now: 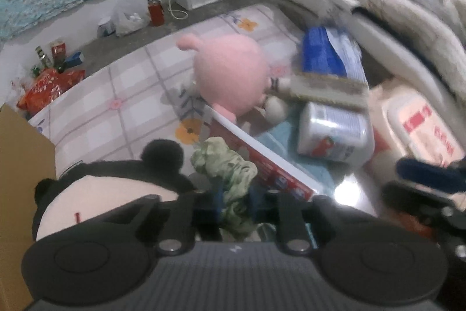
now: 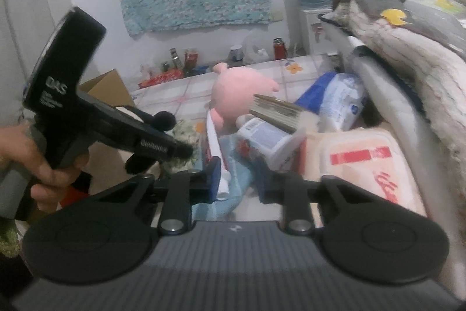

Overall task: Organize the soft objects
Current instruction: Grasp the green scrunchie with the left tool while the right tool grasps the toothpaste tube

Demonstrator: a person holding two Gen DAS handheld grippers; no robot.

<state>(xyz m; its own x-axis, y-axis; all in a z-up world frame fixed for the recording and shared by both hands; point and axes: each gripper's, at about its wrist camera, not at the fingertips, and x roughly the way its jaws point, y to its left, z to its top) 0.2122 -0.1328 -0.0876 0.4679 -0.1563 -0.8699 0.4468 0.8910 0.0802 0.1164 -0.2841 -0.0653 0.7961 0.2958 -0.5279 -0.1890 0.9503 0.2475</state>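
A: Starting nearest the lens: looking at the left gripper (image 1: 234, 196), clenching tight on the crumpled green-and-white cloth (image 1: 225, 162). Lying where, exactly?

B: Bunching up on the bed (image 1: 122, 84), just beside the panda plush (image 1: 99, 194) and against the edge of the red-and-white carton (image 1: 271, 165). Being pinched low down, in among the folds.

A: Handling how, though?

B: Judging it light, limp and thin. Probably draping and trailing once lifted, and hardly slipping between the pads. Taking a thick gathered fold, rather than one loose edge, looking the safest.

A: And on the other side?

B: Seeing the right gripper (image 2: 237, 180) hanging low over the light-blue towel (image 2: 204, 209), jaws standing narrow. Not managing to tell whether pinching the towel or closing on nothing.

A: Spotting anything else soft?

B: Noting the pink plush (image 1: 230, 78), round and fleecy, resting on the checked, flower-printed sheet. Expecting it to squash easily, so reaching for an ear or a limb. Also noting shaggy blankets (image 1: 407, 5), heaping up at the right. Skipping the stiffer things: the white plastic bottle (image 1: 332, 133), lying on its side, and the glossy wipes pack (image 1: 419, 124) beside it.
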